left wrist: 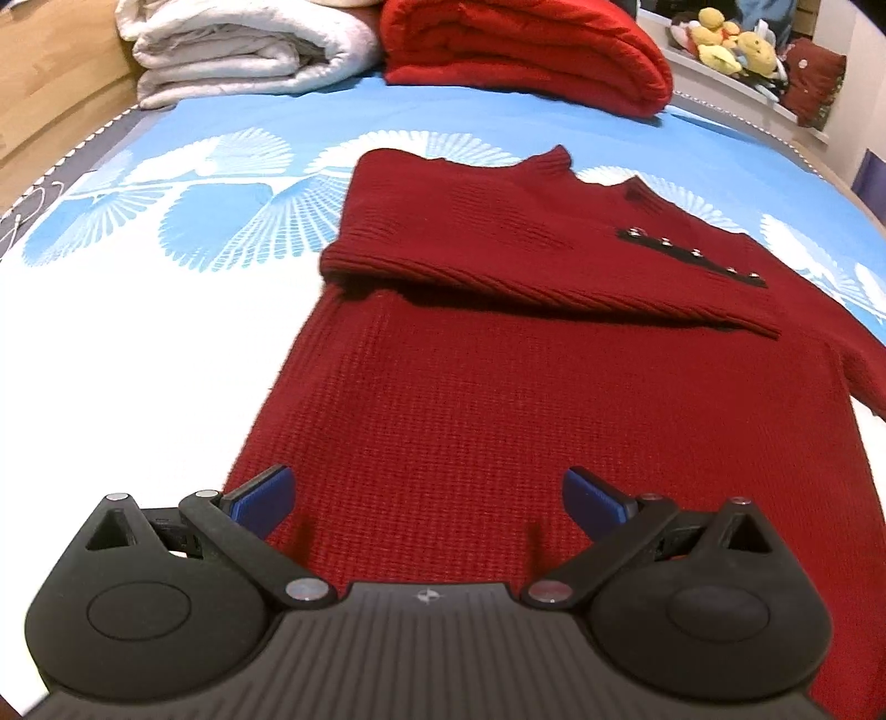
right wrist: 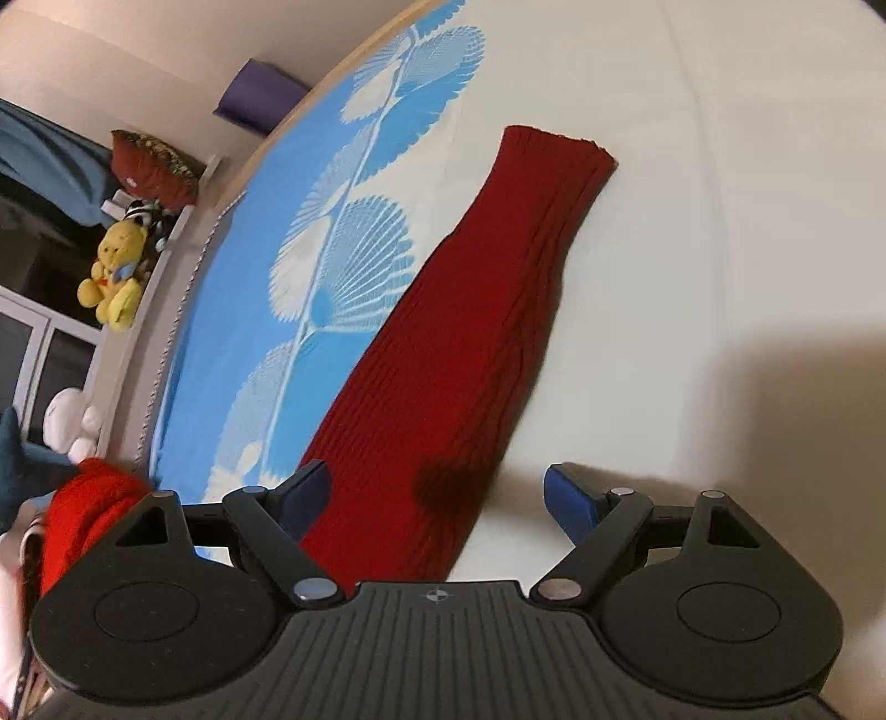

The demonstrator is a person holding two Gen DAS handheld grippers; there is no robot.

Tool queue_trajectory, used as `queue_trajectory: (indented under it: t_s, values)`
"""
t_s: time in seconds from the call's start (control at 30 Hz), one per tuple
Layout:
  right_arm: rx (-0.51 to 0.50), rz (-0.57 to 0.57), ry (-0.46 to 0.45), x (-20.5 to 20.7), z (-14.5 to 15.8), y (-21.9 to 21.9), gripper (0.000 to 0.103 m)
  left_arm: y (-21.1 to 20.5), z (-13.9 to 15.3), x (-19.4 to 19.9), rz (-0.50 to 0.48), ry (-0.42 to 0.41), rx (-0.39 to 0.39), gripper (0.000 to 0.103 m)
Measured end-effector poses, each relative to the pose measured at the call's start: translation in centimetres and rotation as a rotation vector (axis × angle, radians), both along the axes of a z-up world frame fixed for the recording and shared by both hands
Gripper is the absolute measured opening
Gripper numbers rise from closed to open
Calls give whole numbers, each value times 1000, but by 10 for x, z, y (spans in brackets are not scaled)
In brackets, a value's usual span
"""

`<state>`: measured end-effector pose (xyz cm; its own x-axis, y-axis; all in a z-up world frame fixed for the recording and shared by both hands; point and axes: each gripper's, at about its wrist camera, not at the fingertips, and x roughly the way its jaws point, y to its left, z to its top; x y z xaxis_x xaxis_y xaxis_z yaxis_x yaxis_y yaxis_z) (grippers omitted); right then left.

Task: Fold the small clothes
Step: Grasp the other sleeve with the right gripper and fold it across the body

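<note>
A dark red knit sweater (left wrist: 443,399) lies flat on the bed sheet (left wrist: 138,343). One sleeve (left wrist: 542,260) is folded across its chest, and a black strip with metal snaps (left wrist: 692,252) runs along the shoulder. My left gripper (left wrist: 426,495) hovers open over the sweater's lower body, nothing between its blue pads. In the right wrist view the other sleeve (right wrist: 482,343) stretches out straight over the sheet, cuff (right wrist: 559,149) at the far end. My right gripper (right wrist: 437,495) stands open above the sleeve's near part, its pads apart from the cloth.
A folded white quilt (left wrist: 238,50) and a folded bright red blanket (left wrist: 531,50) lie at the bed's far end. Plush toys (left wrist: 731,47) sit on a shelf beyond the bed edge. A yellow plush toy (right wrist: 113,277) and a purple object (right wrist: 257,97) show past the bed's rim.
</note>
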<state>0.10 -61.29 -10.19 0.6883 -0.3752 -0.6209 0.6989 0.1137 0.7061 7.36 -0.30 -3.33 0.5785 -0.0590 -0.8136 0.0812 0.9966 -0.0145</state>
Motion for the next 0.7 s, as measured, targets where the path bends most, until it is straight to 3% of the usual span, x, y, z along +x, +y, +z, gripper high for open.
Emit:
queue_trajectory:
  t_s: [0.13, 0.2, 0.23, 0.3, 0.43, 0.57, 0.63, 0.7]
  values:
    - [-74, -21, 6, 16, -2, -11, 88, 11, 0, 1, 36, 5, -7, 103]
    - [-128, 6, 37, 24, -1, -10, 30, 17, 2, 1, 50, 6, -14, 103]
    - [-155, 28, 61, 26, 2, -12, 11, 20, 3, 2, 58, 3, -16, 103]
    - [-255, 42, 63, 33, 18, -1, 11, 28, 6, 2, 79, -7, -21, 103]
    - [-545, 206, 54, 67, 81, 56, 11, 41, 14, 3, 120, -20, -47, 103]
    - [-832, 536, -34, 113, 131, 174, 12, 48, 19, 0, 137, -35, -49, 103]
    - [-898, 722, -87, 133, 138, 238, 12, 52, 20, -1, 149, -45, -40, 103]
    - [-901, 933, -125, 151, 131, 304, 14, 58, 21, 1, 166, -51, -26, 103]
